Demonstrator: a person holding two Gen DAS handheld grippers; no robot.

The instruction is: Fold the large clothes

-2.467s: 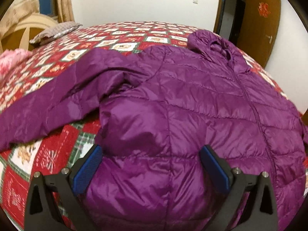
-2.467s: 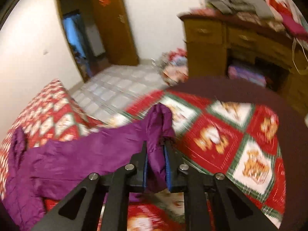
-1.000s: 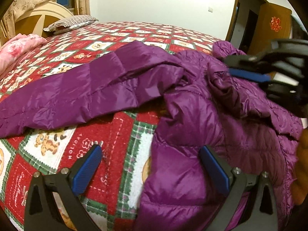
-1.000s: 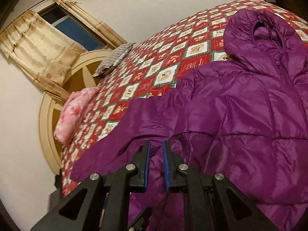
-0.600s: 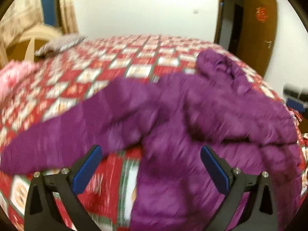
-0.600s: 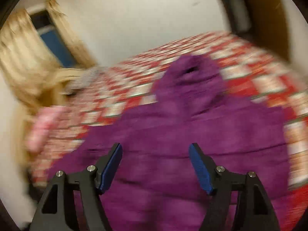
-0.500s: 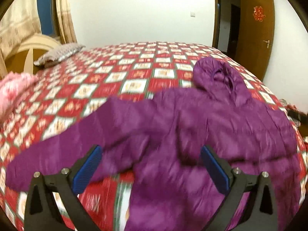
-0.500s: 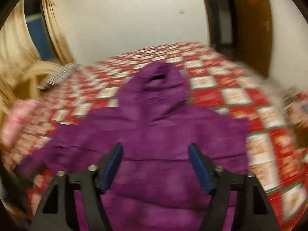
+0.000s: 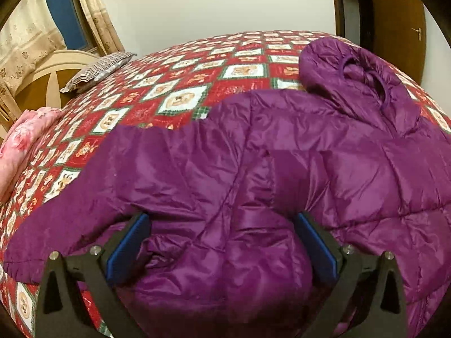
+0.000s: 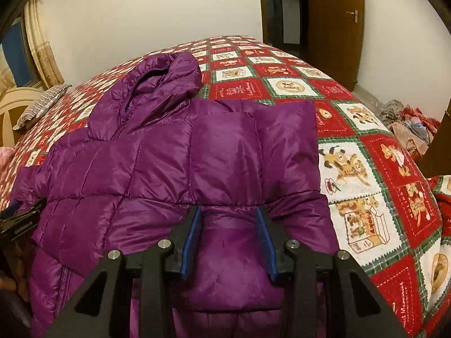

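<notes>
Where jacket (image 9: 282, 155) lies, patchwork bedspread (image 9: 180, 90)

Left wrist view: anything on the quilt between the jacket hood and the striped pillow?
Nothing. In the left wrist view, only bare patterned quilt lies between the hood and the pillow.

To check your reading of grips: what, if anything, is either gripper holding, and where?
Nothing. The left gripper is open over the purple jacket; the right gripper, closing, clamps nothing.
</notes>
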